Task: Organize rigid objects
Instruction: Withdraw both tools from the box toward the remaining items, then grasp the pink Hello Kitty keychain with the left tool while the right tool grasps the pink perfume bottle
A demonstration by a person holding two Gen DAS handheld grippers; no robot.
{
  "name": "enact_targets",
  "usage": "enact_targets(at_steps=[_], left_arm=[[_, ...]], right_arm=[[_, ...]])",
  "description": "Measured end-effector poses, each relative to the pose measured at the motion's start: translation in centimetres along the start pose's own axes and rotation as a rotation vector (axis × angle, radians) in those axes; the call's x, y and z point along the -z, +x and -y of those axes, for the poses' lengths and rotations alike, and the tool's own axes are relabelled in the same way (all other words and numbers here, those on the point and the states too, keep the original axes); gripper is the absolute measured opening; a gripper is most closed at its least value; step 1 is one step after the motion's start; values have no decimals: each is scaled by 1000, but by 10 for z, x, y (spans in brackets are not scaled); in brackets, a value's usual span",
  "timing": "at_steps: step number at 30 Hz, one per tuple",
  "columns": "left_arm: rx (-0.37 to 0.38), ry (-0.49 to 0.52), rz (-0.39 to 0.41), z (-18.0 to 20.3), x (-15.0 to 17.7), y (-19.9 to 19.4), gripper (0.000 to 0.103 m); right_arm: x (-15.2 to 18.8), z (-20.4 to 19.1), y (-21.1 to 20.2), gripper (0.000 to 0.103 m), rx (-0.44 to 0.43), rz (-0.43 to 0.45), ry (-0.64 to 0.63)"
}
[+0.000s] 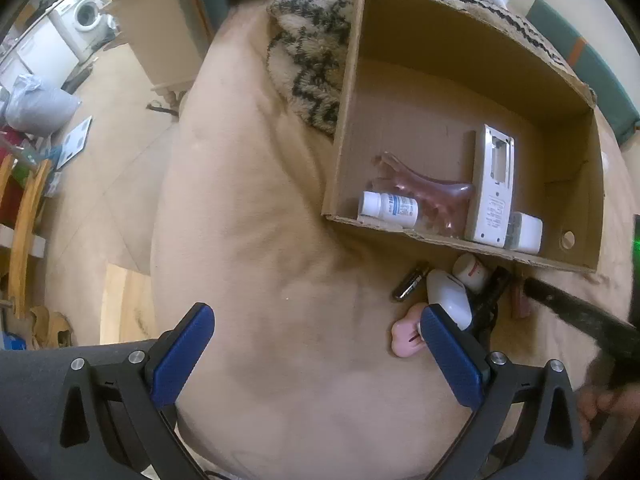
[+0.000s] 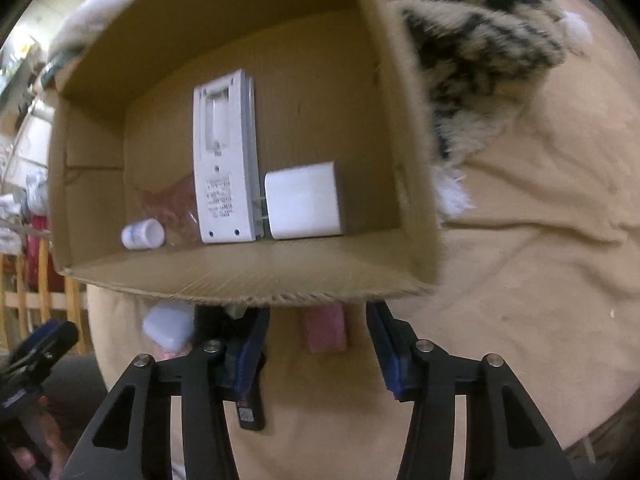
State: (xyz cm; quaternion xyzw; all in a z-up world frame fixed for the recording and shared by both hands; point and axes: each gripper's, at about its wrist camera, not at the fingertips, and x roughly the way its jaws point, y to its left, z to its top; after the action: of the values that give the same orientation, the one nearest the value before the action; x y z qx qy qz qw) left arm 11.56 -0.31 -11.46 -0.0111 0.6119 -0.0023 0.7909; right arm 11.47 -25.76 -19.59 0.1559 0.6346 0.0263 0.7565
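Your left gripper [image 1: 316, 334] jaws stand wide apart, empty; your right gripper [image 2: 316, 344] jaws straddle the pink rectangular block [image 2: 326, 330], untouched, beside the brown cardboard box [image 2: 248, 280].

Both fisheye cameras sit on hand-held grippers and look steeply down past their own blue-padded fingers at a tan cloth-covered surface [image 1: 260, 220]. The left wrist view stands farther back: the open brown cardboard box [image 1: 472, 56] fills the upper right of its frame, with room floor along the left edge. The right wrist view hangs much nearer the same box [image 2: 248, 280], which spreads across its upper half. Both show the long white plastic remote casing [image 1: 491, 188] [image 2: 224, 160] inside.
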Motion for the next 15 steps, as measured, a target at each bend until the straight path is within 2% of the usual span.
enact_targets(at_steps=[2,6,7,8,12,15], left_arm=[[-1,-1,-3,0,-1,1,103],[3,-13,-21,-3,-2,5,103],[2,-16,-27,-3,-2,7,103],[2,-15,-32,-3,-2,9,103],[-4,11,-66,4,3,21,103],[11,86,-146,21,13,39,103]], right_arm=[[1,-6,12,46,25,-33,-29],[6,-22,24,43,97,-55,-110],[6,-24,24,37,116,-48,-125],[7,-25,23,26,129,-39,-134],[8,-28,12,27,87,1,-132],[11,-30,-1,27,51,27,-123]])
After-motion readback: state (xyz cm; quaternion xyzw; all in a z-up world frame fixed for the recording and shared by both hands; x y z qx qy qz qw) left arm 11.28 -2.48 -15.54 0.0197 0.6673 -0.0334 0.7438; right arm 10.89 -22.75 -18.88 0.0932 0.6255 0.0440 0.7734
